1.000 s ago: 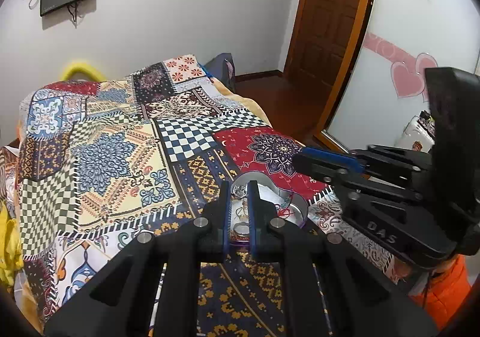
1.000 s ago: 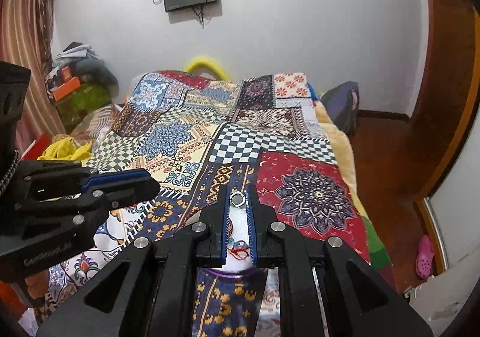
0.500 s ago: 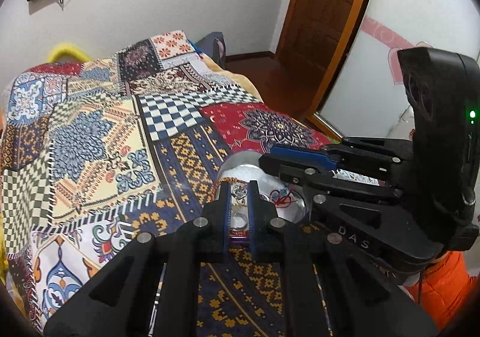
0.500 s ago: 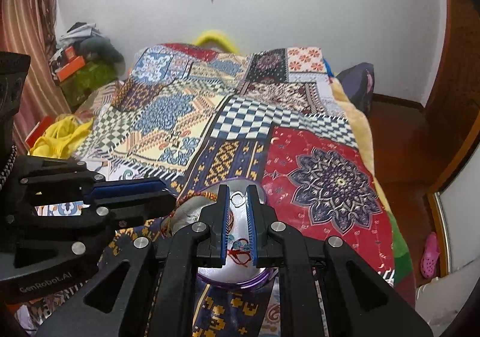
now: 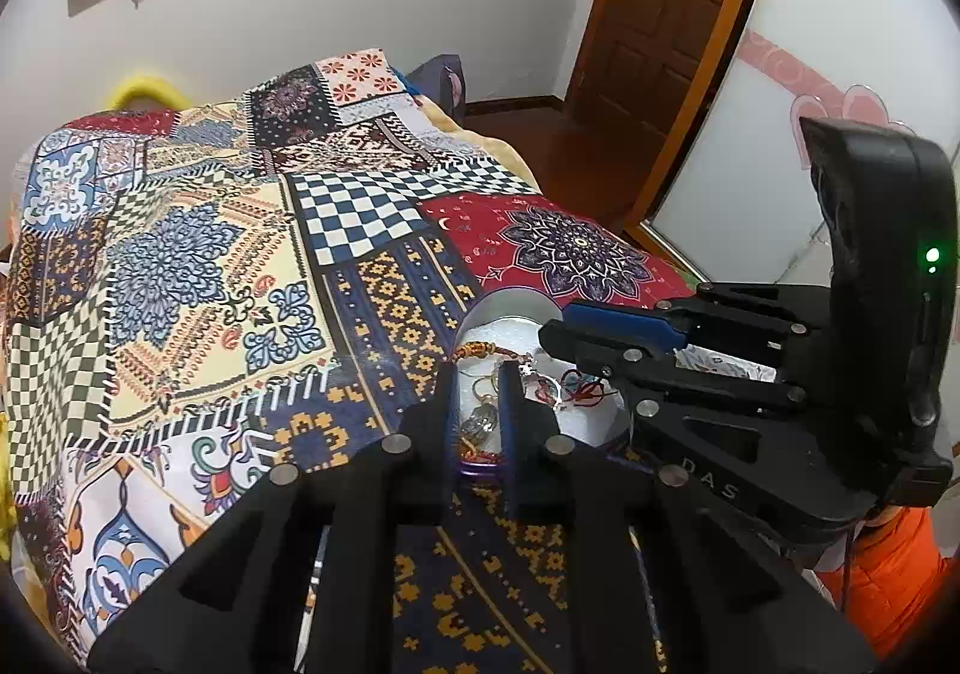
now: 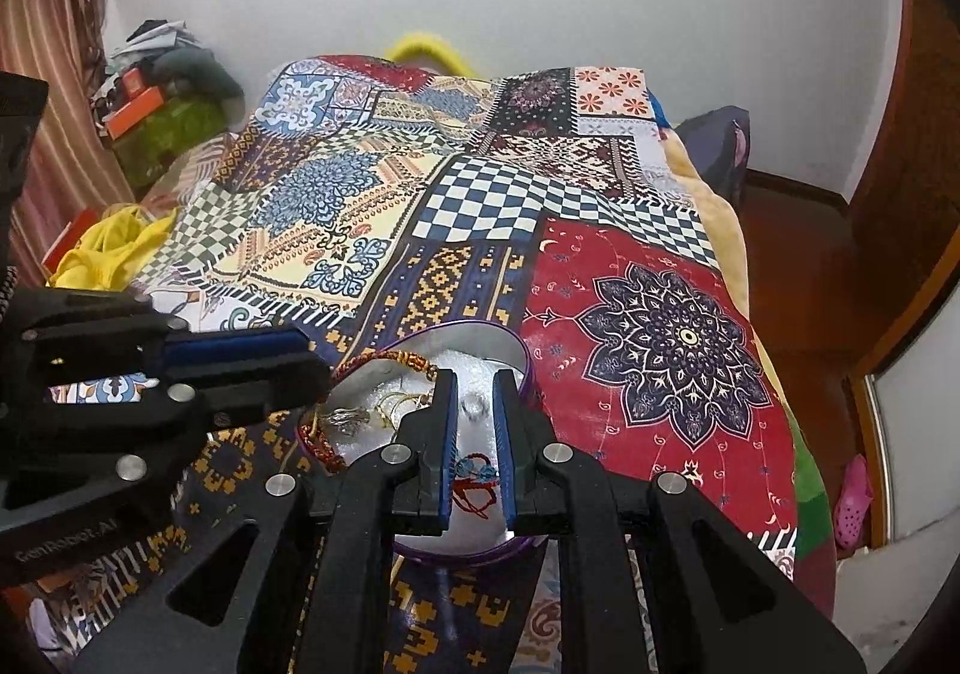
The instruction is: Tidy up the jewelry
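Tin (image 6: 522,359) of jewelry sits on the bed (image 6: 630,278), red cord (image 6: 474,485) and ring (image 6: 473,405) tangled inside. Both hand-held grippers, left (image 5: 478,404) and right (image 6: 474,434), hover over it, slightly parted, holding nothing. Risks: snagging several strands at once, tipping the tin on soft bedding, grippers colliding.

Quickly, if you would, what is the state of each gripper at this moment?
Left gripper: jaws slightly apart, holding nothing, poised over the jewelry tin.
Right gripper: jaws slightly apart, holding nothing, over the same tin.
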{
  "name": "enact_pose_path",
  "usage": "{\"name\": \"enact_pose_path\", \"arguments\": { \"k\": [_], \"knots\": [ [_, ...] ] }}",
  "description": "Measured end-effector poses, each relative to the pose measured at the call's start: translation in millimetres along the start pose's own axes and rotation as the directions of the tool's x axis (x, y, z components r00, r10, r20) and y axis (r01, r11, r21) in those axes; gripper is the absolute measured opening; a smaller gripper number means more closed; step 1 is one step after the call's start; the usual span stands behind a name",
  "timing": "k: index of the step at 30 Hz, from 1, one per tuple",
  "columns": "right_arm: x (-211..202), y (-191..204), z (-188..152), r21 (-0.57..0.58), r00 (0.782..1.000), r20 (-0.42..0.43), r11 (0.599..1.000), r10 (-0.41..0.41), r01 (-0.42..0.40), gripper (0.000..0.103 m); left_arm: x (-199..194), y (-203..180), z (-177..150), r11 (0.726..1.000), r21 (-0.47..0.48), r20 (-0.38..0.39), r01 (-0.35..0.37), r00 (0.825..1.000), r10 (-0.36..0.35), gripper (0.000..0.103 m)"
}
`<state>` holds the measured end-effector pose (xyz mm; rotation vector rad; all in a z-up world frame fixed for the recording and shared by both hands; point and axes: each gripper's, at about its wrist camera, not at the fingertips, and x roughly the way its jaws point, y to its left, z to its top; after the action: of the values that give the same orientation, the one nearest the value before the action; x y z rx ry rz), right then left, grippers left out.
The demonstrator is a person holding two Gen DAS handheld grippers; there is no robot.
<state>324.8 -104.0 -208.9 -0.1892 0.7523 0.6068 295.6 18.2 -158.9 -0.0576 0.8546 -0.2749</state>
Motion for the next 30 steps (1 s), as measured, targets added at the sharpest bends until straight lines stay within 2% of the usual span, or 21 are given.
{"name": "enact_pose_path", "arguments": {
  "k": [10,16,20,23,25,27,28,30],
  "knots": [
    [-32.0,6.3,-0.1,-0.001,0.998,0.053,1.000,-0.024,0.024,0.024,-42.0,-1.1,3.4,0.999,-0.022,0.070,-0.029,0.997,0.030,0.022],
    [-75.0,15.4,2.2,0.003,0.989,0.139,0.999,-0.046,0.046,0.026,-88.4,-13.7,5.7,0.998,-0.025,0.160,-0.056,0.985,0.059,0.023],
    [-118.7,25.7,2.9,0.013,0.970,0.232,0.997,-0.073,0.072,0.026,-127.3,-24.9,4.7,0.999,-0.026,0.232,-0.045,0.972,0.049,0.025],
    [-163.0,36.2,0.5,0.025,0.939,0.337,0.998,-0.066,0.061,0.026,-164.8,-35.8,1.3,0.998,-0.032,0.312,-0.045,0.948,0.053,0.031],
    [-197.9,44.9,-3.2,0.037,0.906,0.417,0.997,-0.075,0.066,0.026,-191.2,-45.3,-3.0,0.998,-0.024,0.373,-0.060,0.925,0.065,0.032],
    [-227.3,53.6,-8.5,0.043,0.870,0.486,0.997,-0.083,0.072,0.026,-220.7,-56.2,-10.3,0.995,-0.016,0.448,-0.094,0.889,0.091,0.033],
    [-240.5,58.3,-11.5,0.046,0.851,0.517,0.996,-0.088,0.075,0.026,-230.6,-59.2,-13.7,0.995,-0.016,0.474,-0.102,0.875,0.098,0.035],
    [-268.4,69.6,-20.3,0.051,0.810,0.578,0.995,-0.101,0.088,0.028,-255.6,-67.3,-22.3,0.993,-0.021,0.539,-0.120,0.835,0.112,0.041]
  ]
}}
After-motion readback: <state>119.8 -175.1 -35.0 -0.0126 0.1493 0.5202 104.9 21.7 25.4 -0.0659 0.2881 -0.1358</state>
